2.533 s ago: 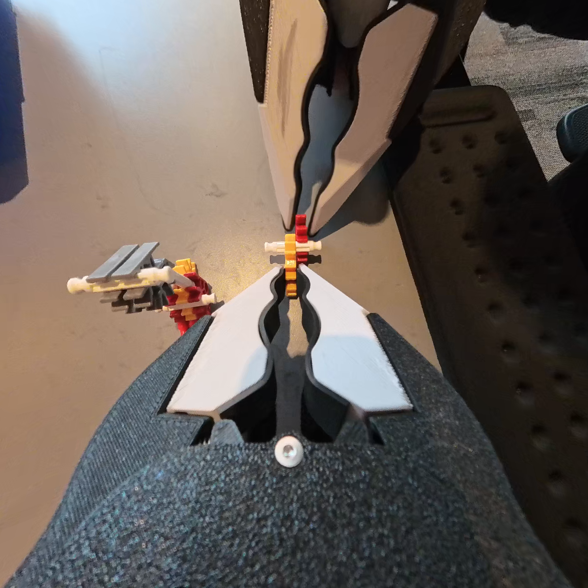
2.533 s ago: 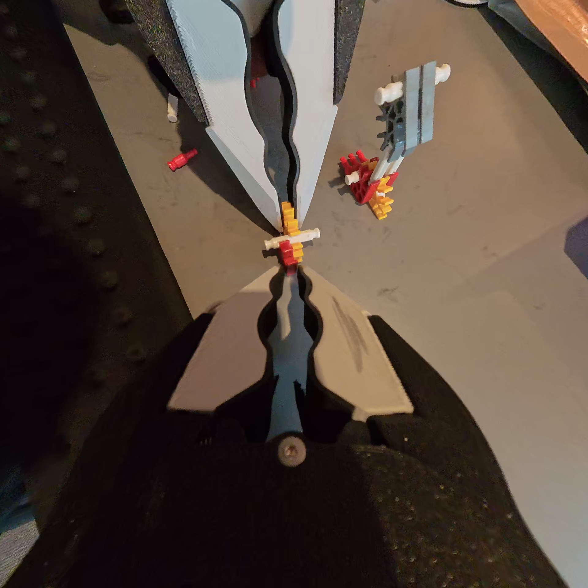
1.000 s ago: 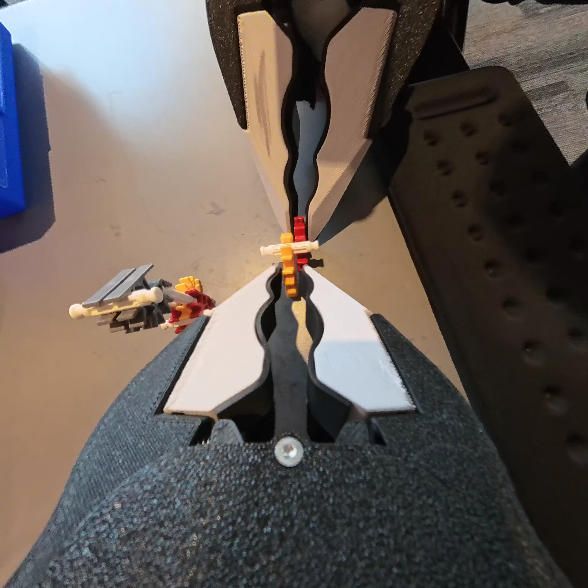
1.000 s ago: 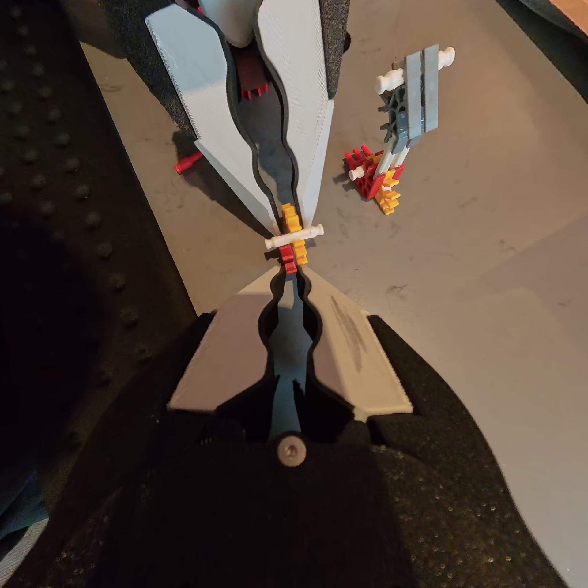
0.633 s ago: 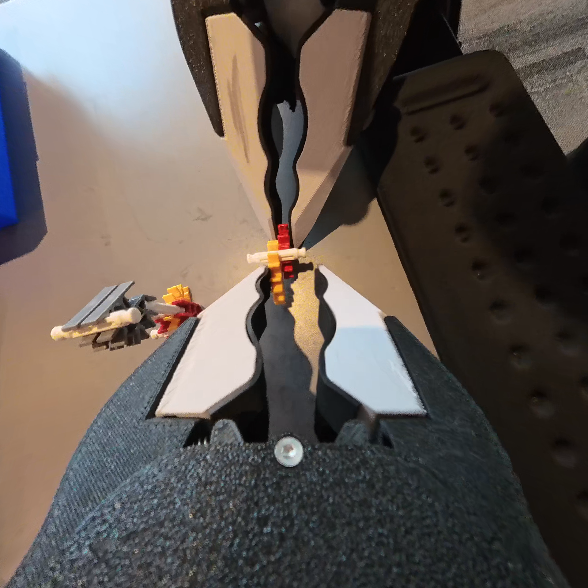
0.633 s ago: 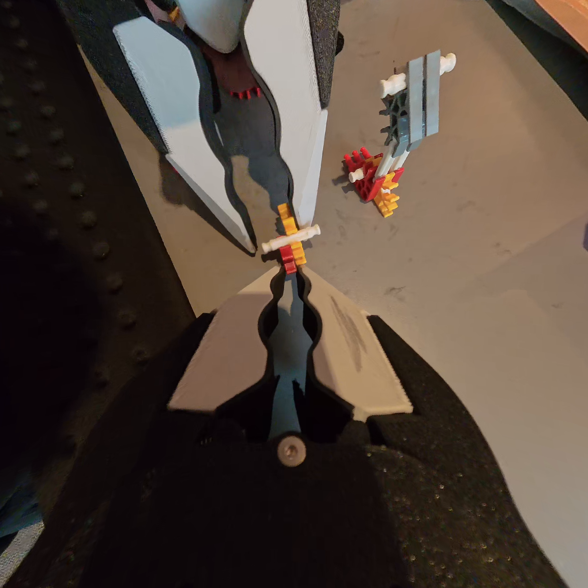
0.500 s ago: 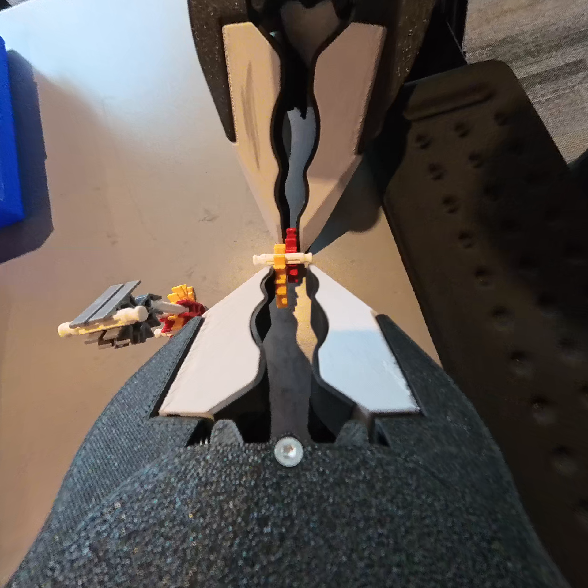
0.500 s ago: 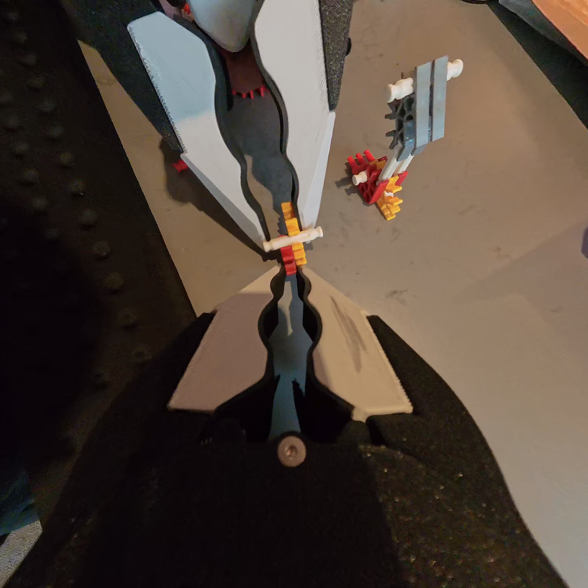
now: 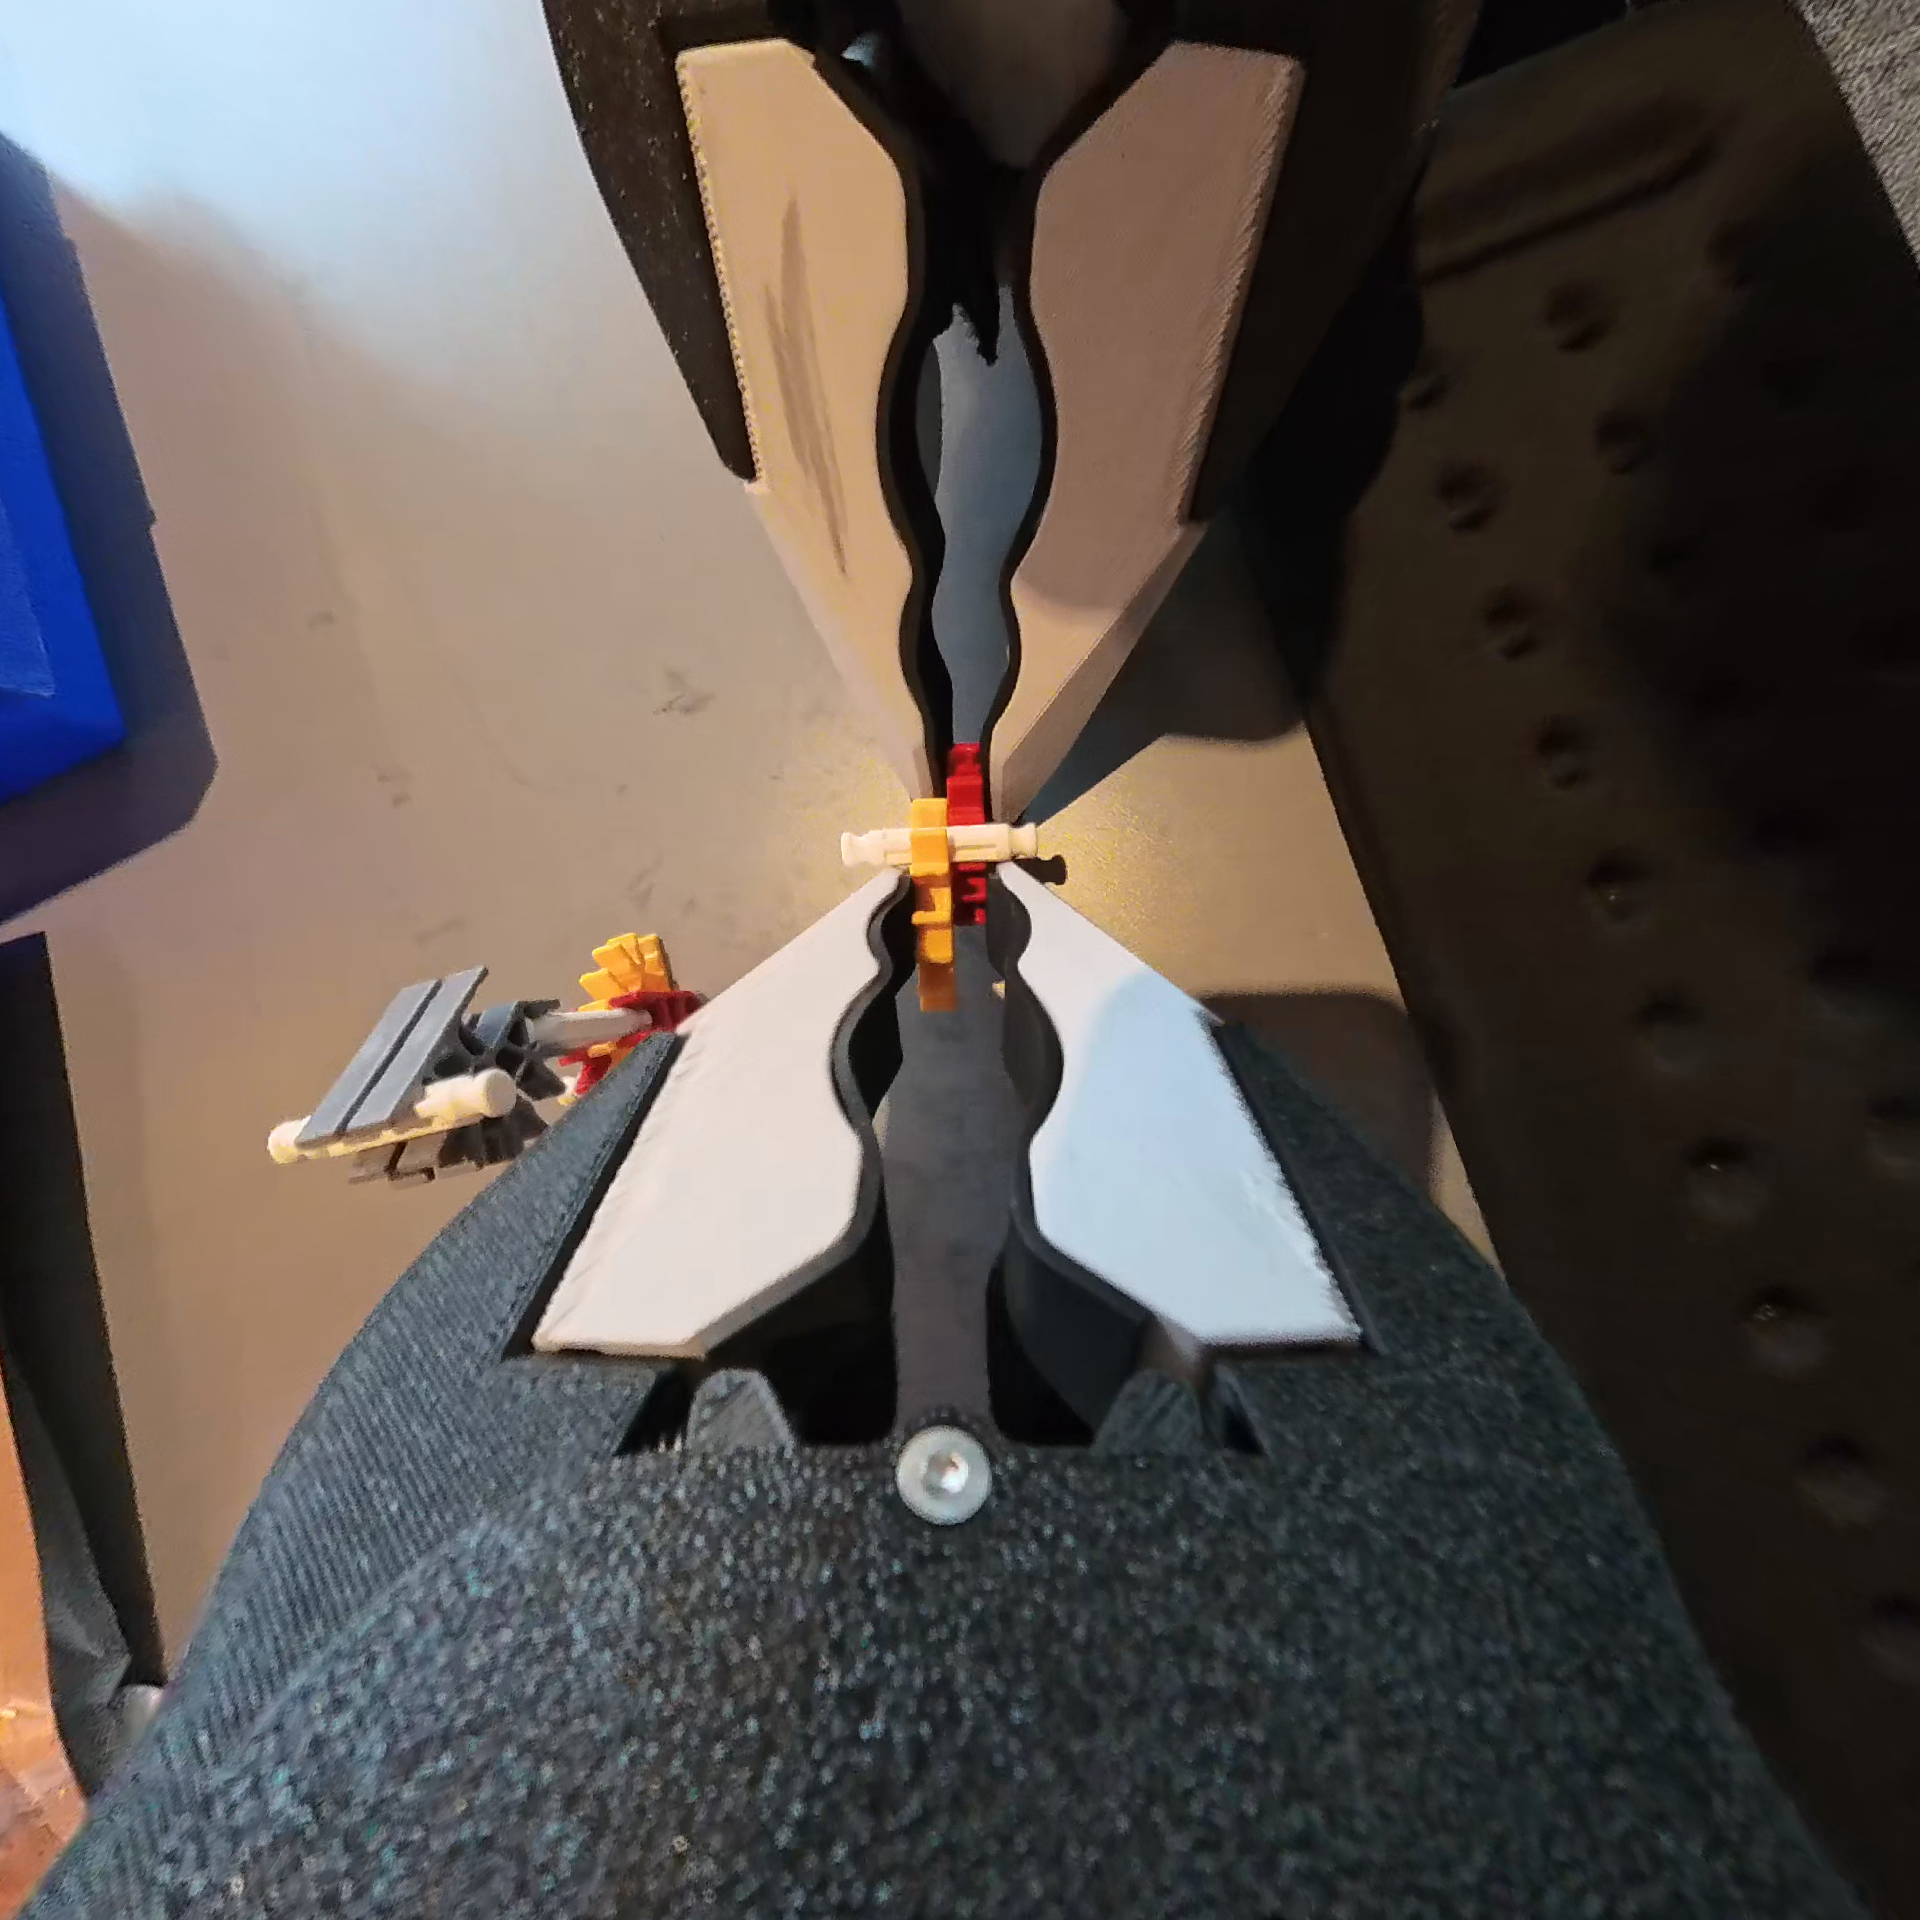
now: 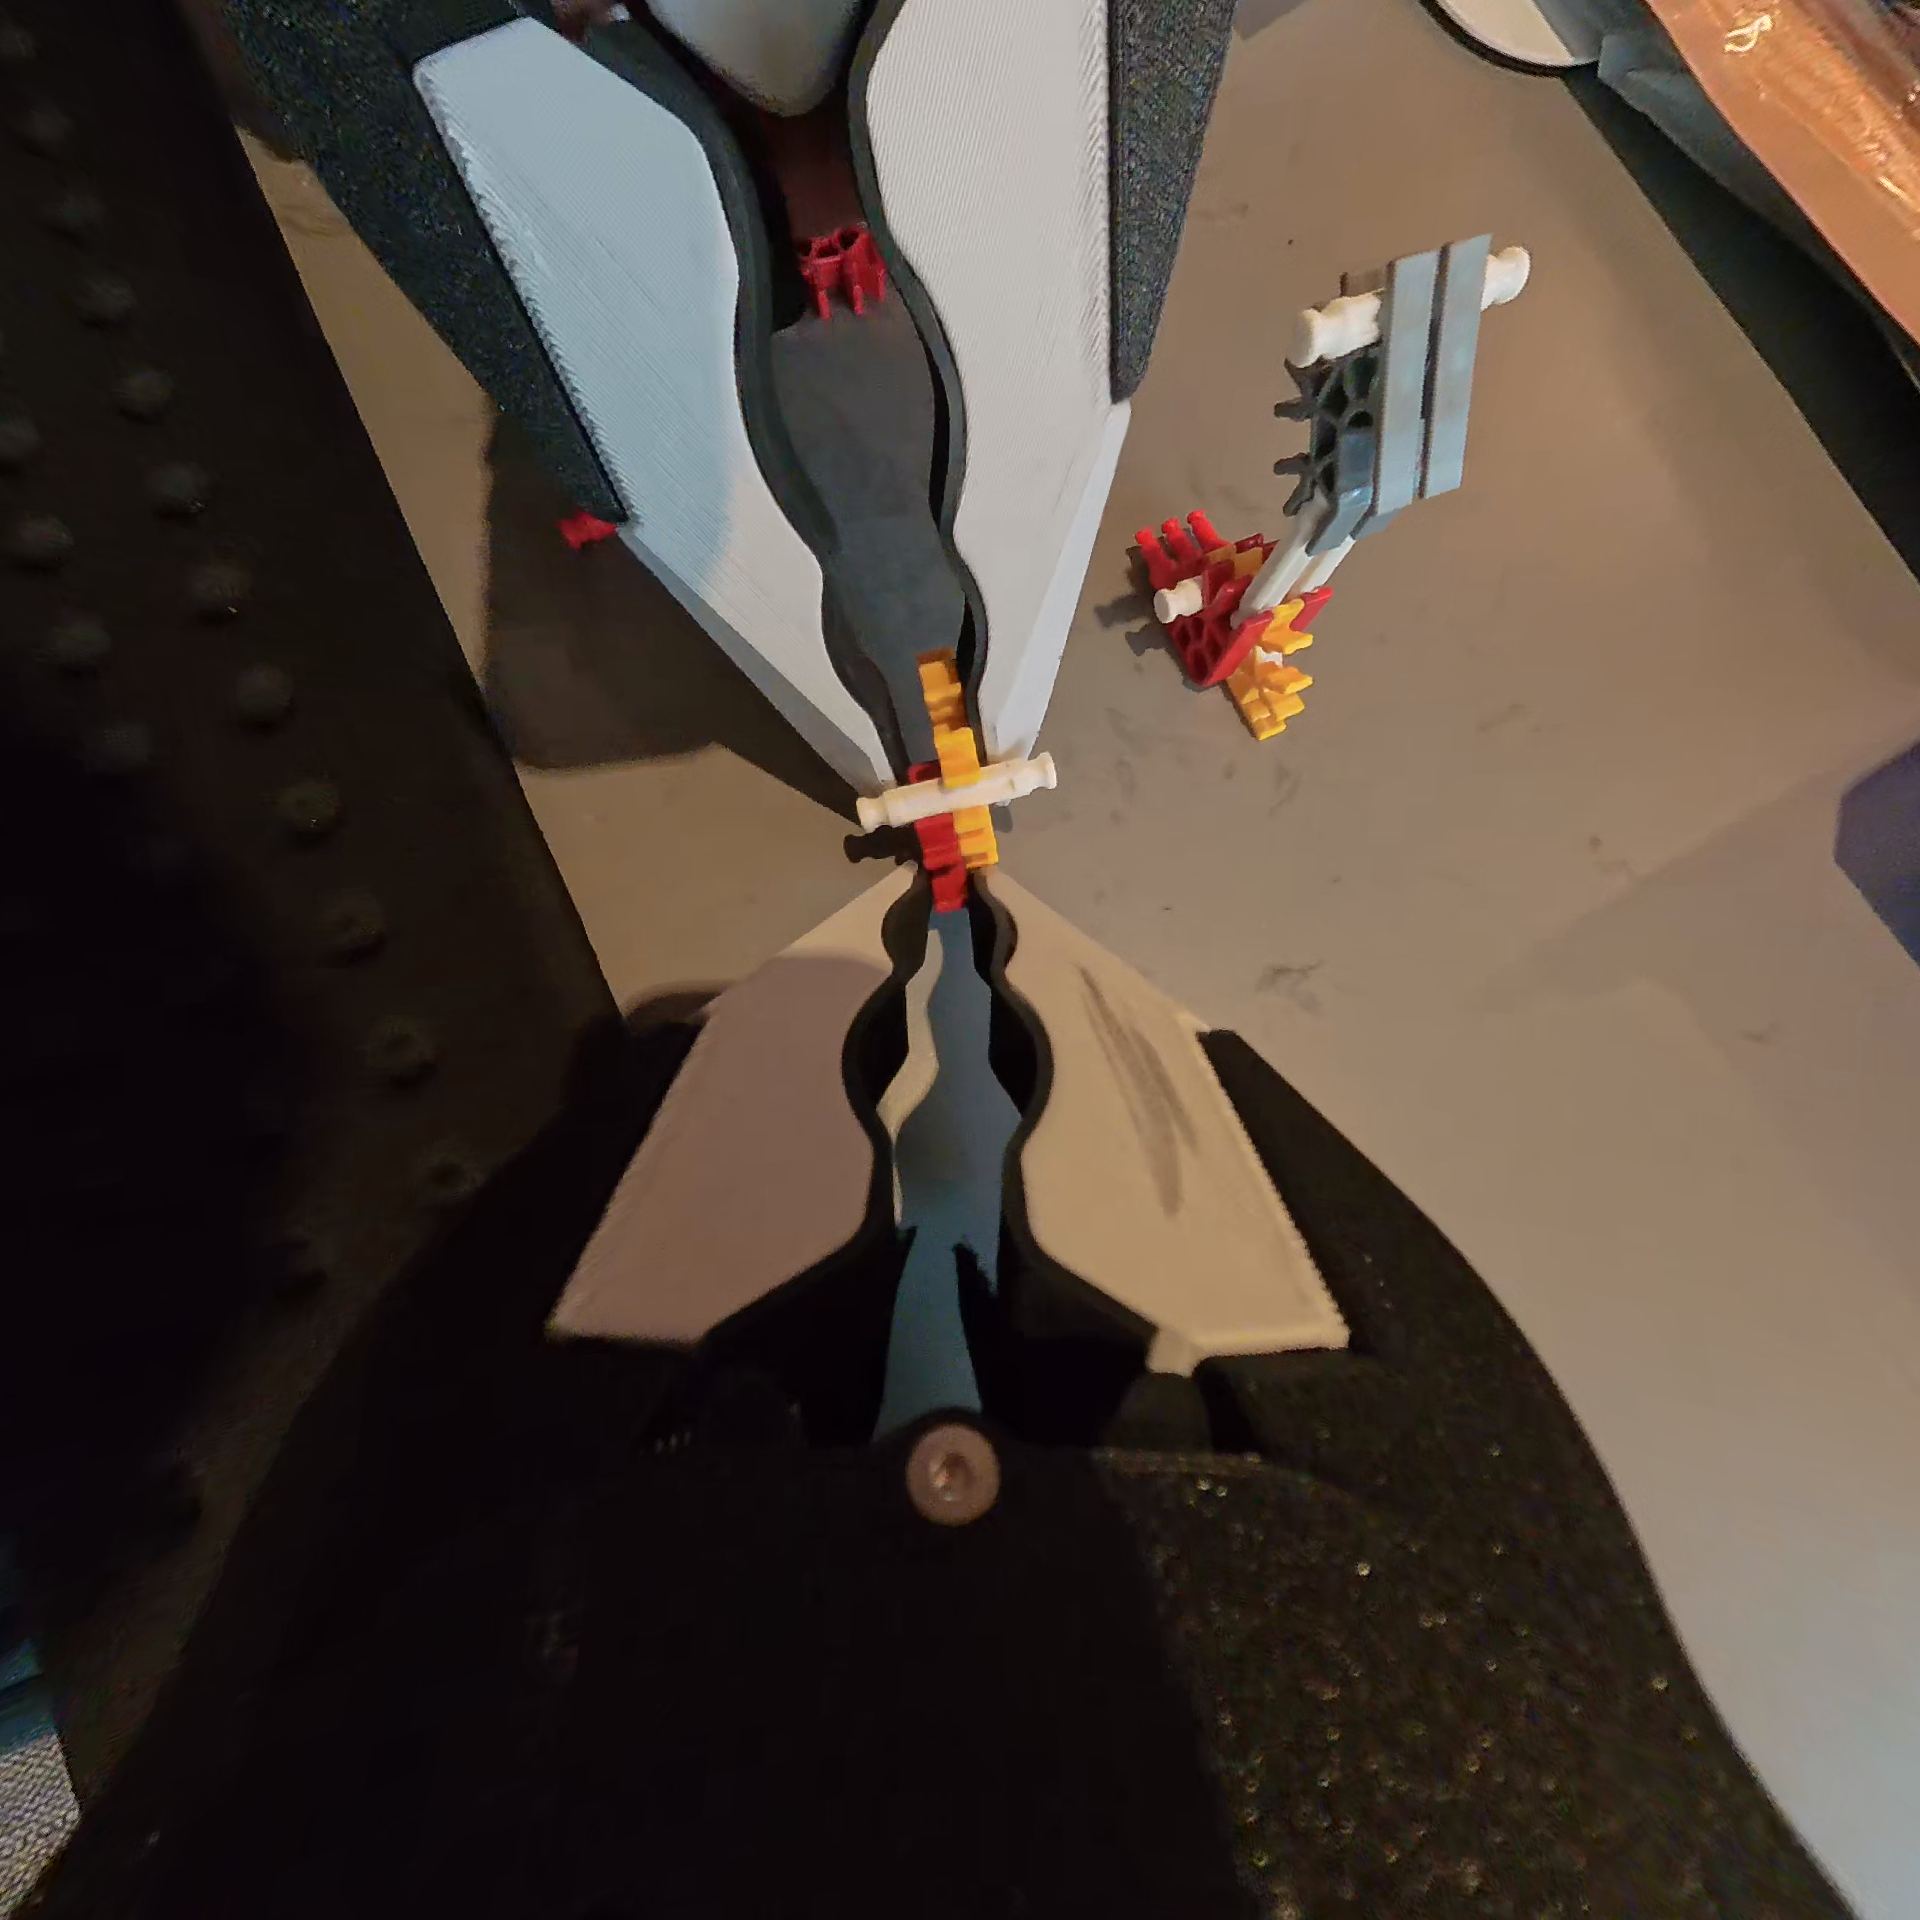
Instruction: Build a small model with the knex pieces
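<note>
The table (image 10: 1455,1039) carries a finished-looking grey, white, red and yellow assembly (image 10: 1340,488), lying right of the tools. Held above the table, the left hand-held gripper (image 9: 951,914) pinches the yellow connector (image 9: 932,904) while the right hand-held gripper (image 10: 948,894) pinches the red connector (image 10: 940,857); both connectors sit on one white rod (image 10: 956,805). Loose red pieces (image 10: 836,270) lie beyond, unused.
</note>
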### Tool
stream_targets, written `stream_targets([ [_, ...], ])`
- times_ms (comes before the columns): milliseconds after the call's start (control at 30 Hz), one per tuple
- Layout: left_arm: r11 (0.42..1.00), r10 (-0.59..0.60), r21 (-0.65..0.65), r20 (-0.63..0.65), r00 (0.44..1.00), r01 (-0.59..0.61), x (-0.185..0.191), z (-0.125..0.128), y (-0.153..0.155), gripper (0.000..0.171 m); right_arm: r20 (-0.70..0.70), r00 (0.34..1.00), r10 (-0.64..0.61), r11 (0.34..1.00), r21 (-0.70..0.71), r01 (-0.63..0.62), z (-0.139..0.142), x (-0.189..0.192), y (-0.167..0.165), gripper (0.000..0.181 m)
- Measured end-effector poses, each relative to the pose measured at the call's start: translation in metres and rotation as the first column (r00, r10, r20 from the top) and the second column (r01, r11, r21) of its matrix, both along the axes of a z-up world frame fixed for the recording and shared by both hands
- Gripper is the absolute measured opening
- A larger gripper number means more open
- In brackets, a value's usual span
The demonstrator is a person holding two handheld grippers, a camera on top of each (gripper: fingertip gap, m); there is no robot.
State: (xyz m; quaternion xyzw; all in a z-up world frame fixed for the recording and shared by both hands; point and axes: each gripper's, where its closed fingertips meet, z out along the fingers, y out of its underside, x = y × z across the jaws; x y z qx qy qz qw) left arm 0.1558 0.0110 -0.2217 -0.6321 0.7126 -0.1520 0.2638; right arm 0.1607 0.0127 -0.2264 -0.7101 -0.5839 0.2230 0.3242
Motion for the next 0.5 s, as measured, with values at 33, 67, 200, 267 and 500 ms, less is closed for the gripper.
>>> stream_targets([
  [33, 1.0, -0.003, -0.003, 0.001, 1.0, 0.003, 0.0, 0.0, 0.0, 0.012, 0.0, 1.0, -0.001, 1.0, 0.0, 0.001, 0.0, 0.0, 0.0, 0.006],
  [67, 1.0, -0.005, -0.009, 0.001, 1.0, 0.005, 0.0, 0.0, 0.0, 0.012, -0.001, 1.0, -0.004, 1.0, -0.001, 0.004, 0.0, 0.001, 0.0, 0.007],
  [200, 1.0, -0.026, 0.012, -0.019, 0.999, 0.026, 0.003, -0.001, 0.0, 0.012, -0.004, 1.0, -0.027, 1.0, 0.015, 0.028, 0.005, 0.007, 0.003, 0.016],
  [267, 0.999, -0.032, 0.008, -0.042, 0.999, 0.033, 0.004, 0.0, 0.0, 0.012, -0.016, 1.0, -0.027, 0.999, 0.04, 0.027, 0.011, 0.009, 0.003, 0.021],
  [500, 0.998, -0.069, -0.011, -0.127, 0.99, 0.068, 0.006, 0.0, 0.001, 0.012, -0.016, 1.0, 0.008, 0.989, 0.145, -0.006, 0.02, 0.007, 0.005, 0.026],
])
